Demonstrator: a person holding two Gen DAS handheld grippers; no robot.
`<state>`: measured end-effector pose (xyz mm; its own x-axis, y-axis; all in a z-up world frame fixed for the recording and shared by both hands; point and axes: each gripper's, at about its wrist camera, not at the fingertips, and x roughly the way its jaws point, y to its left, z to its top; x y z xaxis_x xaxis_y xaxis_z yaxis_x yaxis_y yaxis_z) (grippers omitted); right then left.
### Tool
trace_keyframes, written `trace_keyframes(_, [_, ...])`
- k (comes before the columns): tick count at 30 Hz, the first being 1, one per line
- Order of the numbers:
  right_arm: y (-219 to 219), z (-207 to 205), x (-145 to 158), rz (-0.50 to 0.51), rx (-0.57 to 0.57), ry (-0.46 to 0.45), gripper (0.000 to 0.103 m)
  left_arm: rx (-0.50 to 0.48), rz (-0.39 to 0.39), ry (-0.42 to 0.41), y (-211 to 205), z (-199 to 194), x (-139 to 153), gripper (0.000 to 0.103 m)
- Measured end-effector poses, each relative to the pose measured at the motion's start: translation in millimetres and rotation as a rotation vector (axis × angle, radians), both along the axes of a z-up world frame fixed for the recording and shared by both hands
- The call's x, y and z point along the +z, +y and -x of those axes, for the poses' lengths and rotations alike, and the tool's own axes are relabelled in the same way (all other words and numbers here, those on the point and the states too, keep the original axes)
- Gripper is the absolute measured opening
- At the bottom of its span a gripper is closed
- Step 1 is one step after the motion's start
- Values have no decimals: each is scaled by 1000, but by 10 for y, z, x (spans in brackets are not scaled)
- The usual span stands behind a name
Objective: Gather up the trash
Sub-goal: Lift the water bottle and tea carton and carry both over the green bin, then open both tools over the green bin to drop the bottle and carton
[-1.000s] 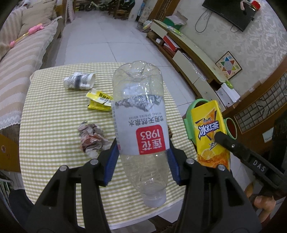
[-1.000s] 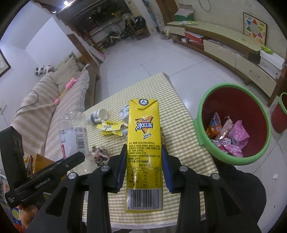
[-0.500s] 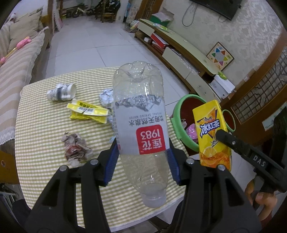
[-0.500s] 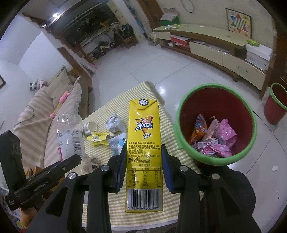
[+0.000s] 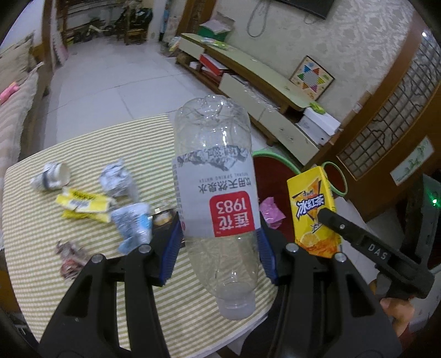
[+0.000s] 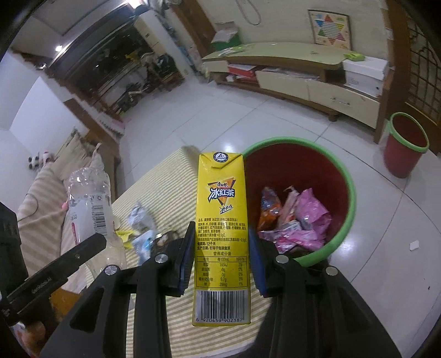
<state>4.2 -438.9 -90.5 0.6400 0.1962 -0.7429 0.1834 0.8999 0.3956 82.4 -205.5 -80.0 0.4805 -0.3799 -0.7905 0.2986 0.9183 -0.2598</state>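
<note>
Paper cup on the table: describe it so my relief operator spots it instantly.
On the green-and-white striped table, look to the far left corner. The white paper cup with a dark band lies on its side beyond the yellow wrappers. It alone shows a round open mouth.

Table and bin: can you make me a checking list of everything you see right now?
Surface: table with striped cloth.
Job's things: bottle and yellow carton, both held; red bin holding wrappers.
Clutter: paper cup, yellow wrapper, crumpled scraps on the table.
Grippers: left gripper shut on bottle; right gripper shut on carton.
Cables: cords on the wall.
Surroundings: sofa, TV bench, second small bin.
</note>
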Motion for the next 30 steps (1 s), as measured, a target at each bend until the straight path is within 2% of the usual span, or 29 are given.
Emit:
trace_keyframes(14, [-477, -2, -149, 3, -91, 28, 35, -94, -15, 20, -625, -230, -112, 48])
trace_keyframes(22, [-531, -193, -67, 40, -99, -13, 35, -113, -13, 4, -925, -432, -140, 48])
trace_keyframes(23, [-533, -219, -57, 44, -99, -18, 36, -116, -11, 5, -973, -475, -143, 50])
trace_keyframes(24, [-539, -238, -56, 47, -106, -22, 39, -122, -9, 14, -1010, -516, -157, 60])
trace_keyframes(25, [-554, -262, -64, 47, -113, -21, 46, -125, -8, 19, -1029, -542, -167, 65])
trace_keyframes(26, [-574, -278, -80, 47, -126, -20, 63, -126, -9, 20, -1057, -567, -173, 67])
trace_keyframes(30, [-605, -265, -85, 41, -147, -16, 66, -128, -10, 8, -1020, -541, -140, 67])
